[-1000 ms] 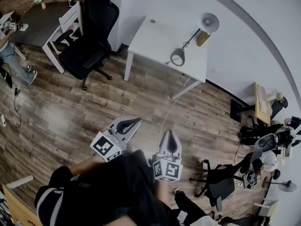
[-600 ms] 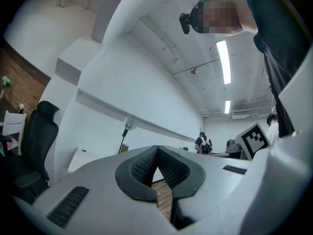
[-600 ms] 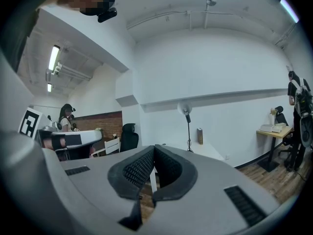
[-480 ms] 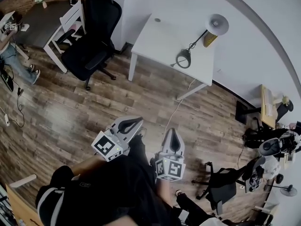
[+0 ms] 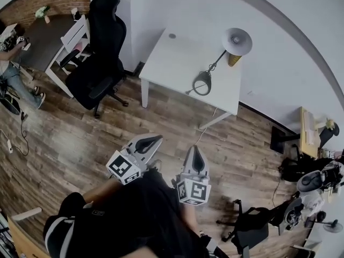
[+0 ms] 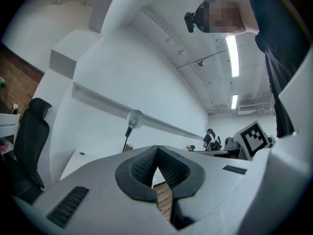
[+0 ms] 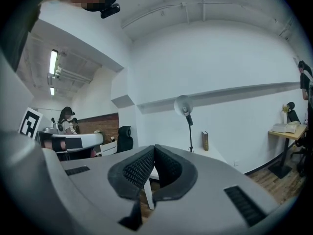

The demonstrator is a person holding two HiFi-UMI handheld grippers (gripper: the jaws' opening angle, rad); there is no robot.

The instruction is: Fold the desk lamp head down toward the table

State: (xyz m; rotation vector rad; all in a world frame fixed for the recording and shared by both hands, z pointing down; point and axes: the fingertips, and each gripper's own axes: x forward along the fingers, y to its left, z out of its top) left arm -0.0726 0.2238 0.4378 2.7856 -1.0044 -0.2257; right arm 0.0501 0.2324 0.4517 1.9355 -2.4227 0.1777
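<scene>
A desk lamp stands upright on the white table [image 5: 172, 58], its round base [image 5: 202, 83] near the table's front and its pale head [image 5: 237, 40] raised toward the wall. The lamp head [image 6: 134, 118] shows small above the left gripper's jaws, and the lamp head [image 7: 184, 105] also rises above the right gripper's jaws. My left gripper [image 5: 149, 141] and right gripper [image 5: 194, 158] are both shut and hold nothing. They hover over the wooden floor, well short of the table.
A black office chair [image 5: 102, 52] stands left of the table, with a white chair [image 5: 72, 34] and grey desk behind it. A cable [image 5: 207, 128] runs down from the table. Another black chair [image 5: 252, 222] and clutter sit at lower right. A yellowish object [image 5: 233, 59] stands on the table beside the lamp head.
Both grippers, still shut, have come forward with the person, and the view has shifted: the table and lamp sit slightly lower and more to the left in the head view.
</scene>
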